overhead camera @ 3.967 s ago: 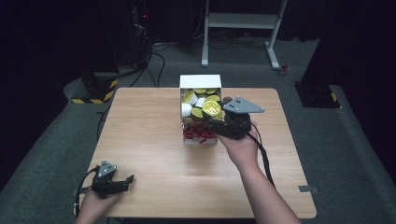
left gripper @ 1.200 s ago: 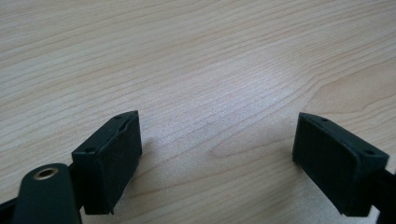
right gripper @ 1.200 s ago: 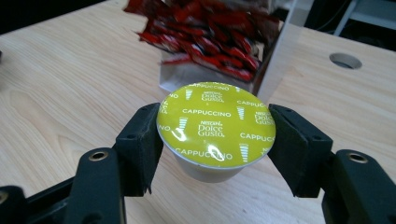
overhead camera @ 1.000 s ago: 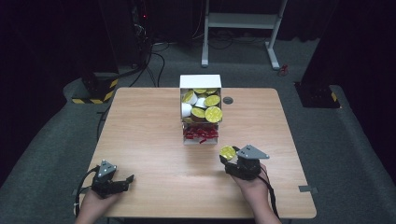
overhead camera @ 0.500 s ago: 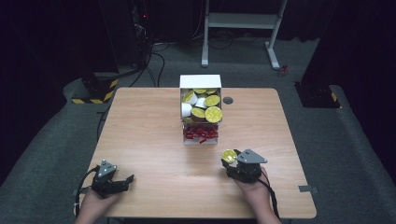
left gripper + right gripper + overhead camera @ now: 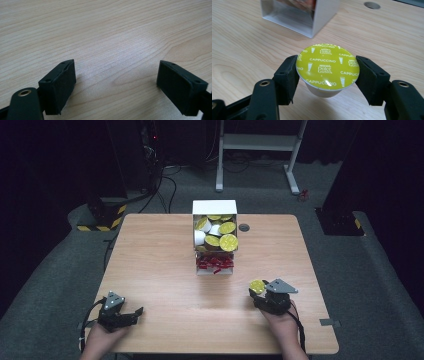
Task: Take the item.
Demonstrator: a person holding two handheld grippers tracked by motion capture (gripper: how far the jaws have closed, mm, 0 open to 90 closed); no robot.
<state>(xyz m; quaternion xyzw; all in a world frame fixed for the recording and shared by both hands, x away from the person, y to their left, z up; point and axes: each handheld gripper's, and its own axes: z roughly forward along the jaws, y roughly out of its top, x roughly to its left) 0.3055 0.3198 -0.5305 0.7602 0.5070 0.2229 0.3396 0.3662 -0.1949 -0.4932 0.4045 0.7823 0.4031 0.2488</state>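
A dark room, grey carpet, and a pale wooden table (image 6: pixel 165 270) with a round cable hole (image 6: pixel 244 227) near its far edge. Beyond it stand a white frame on feet (image 6: pixel 260 142) and a black-and-yellow striped base (image 6: pixel 106 215) at the left.

Mid-table sits a white box (image 6: pixel 215 222) heaped with coffee capsules (image 6: pixel 228 242), most with yellow-green lids. Touching its near side is a smaller clear box (image 6: pixel 215 265) of red pieces.

The right gripper (image 6: pixel 328 75) holds one capsule (image 6: pixel 327 67), its jaws pressed against the rim on both sides. Its own view makes the lid readable: "NESCAFÉ Dolce Gusto" and "CAPPUCCINO" repeated in white around the yellow-green foil. From above, that capsule (image 6: pixel 257 286) is only a bright dot at the tip of the right gripper (image 6: pixel 258 292), near the table's front right, with the print too small to read. The right gripper view also shows the shiny wall of the clear box (image 6: pixel 297 15) just ahead and the cable hole (image 6: pixel 372 5) beyond it.

The left gripper (image 6: pixel 134 312) rests at the front left corner, well apart from the boxes. The left gripper (image 6: pixel 116 77) stands wide, with bare wood grain between the jaws.
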